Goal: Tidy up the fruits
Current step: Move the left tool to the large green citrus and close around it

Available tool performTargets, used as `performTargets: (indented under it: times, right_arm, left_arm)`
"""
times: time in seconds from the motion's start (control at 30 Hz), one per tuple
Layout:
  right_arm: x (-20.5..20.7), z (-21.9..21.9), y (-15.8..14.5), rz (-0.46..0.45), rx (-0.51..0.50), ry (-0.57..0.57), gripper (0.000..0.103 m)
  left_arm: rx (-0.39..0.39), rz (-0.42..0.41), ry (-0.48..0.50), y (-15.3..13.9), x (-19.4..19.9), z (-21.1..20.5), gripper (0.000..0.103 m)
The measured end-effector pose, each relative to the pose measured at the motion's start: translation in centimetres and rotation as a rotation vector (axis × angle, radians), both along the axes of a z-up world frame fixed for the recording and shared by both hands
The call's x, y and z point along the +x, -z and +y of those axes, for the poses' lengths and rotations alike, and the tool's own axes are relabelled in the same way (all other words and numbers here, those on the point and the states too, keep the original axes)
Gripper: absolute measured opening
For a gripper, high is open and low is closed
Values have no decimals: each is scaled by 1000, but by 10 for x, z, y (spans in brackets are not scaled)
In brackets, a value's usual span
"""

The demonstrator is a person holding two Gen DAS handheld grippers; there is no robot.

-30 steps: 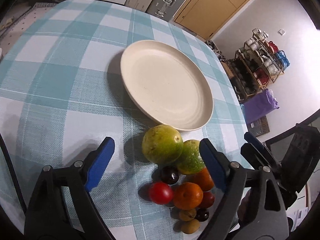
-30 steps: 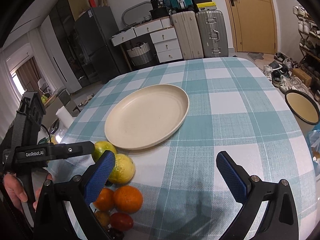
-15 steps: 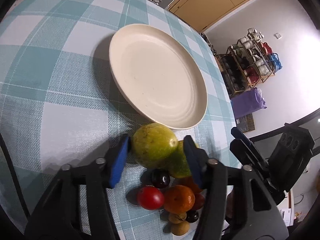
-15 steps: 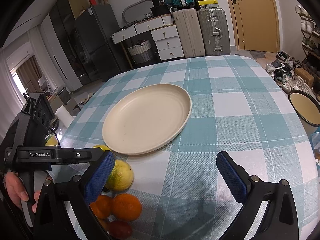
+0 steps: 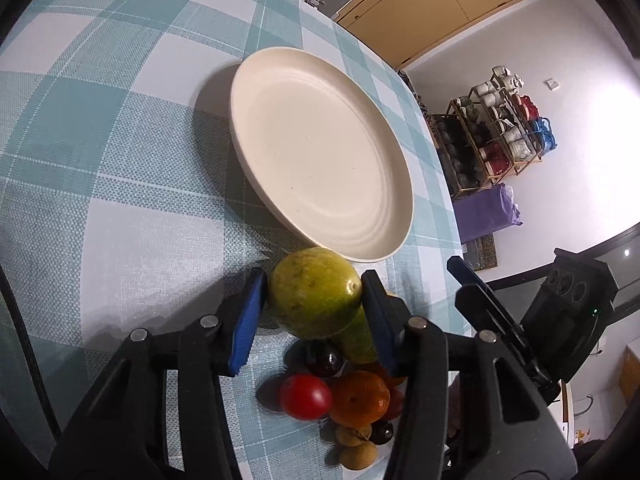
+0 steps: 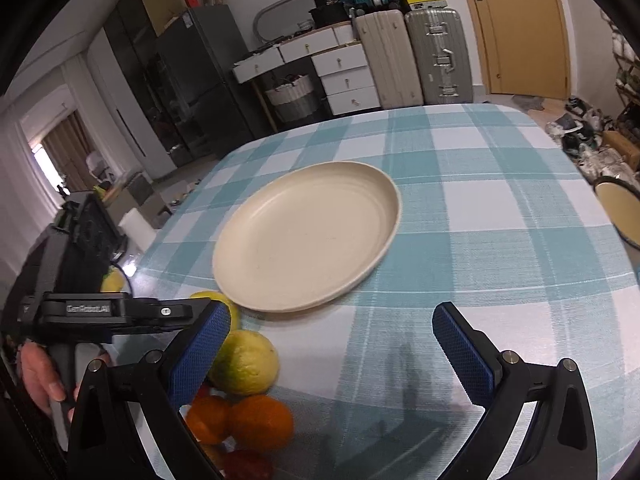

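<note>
Checked tablecloth (image 5: 120,208), left tongs (image 5: 314,312) clamping green fruit (image 5: 314,294), "GenRobot.AI" on them, right tongs (image 6: 332,354) gaping, empty

One plate (image 5: 320,152), two green fruits (image 5: 314,292), two oranges (image 6: 260,420), one tomato (image 5: 305,396)

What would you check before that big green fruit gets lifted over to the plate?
1. Left gripper pads against both sides of the big green fruit: ok.
2. Grip firm enough to lift: cannot tell.
3. Plate bare, room to land: ok.
4. Second green fruit touching it behind, may roll: not ok.
5. Right gripper open, holding nothing, beside the path: ok.
</note>
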State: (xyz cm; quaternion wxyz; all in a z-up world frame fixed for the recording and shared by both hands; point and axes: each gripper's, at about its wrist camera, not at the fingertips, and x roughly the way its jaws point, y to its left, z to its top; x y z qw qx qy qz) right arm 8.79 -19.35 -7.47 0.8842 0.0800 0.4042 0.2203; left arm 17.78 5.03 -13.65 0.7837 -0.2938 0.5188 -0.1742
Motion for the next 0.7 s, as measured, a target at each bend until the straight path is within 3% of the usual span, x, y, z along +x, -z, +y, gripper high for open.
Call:
performTargets:
  times: [0.3,0.7]
  right_arm:
    - [-3,1,2,49,89,-57,103]
    - [-4,31,14,131,96,-163,103]
  left_arm:
    - [-7,-9,-20,-9,-19,12,46]
    - [-5,-36,-23,-24,-31,24,46]
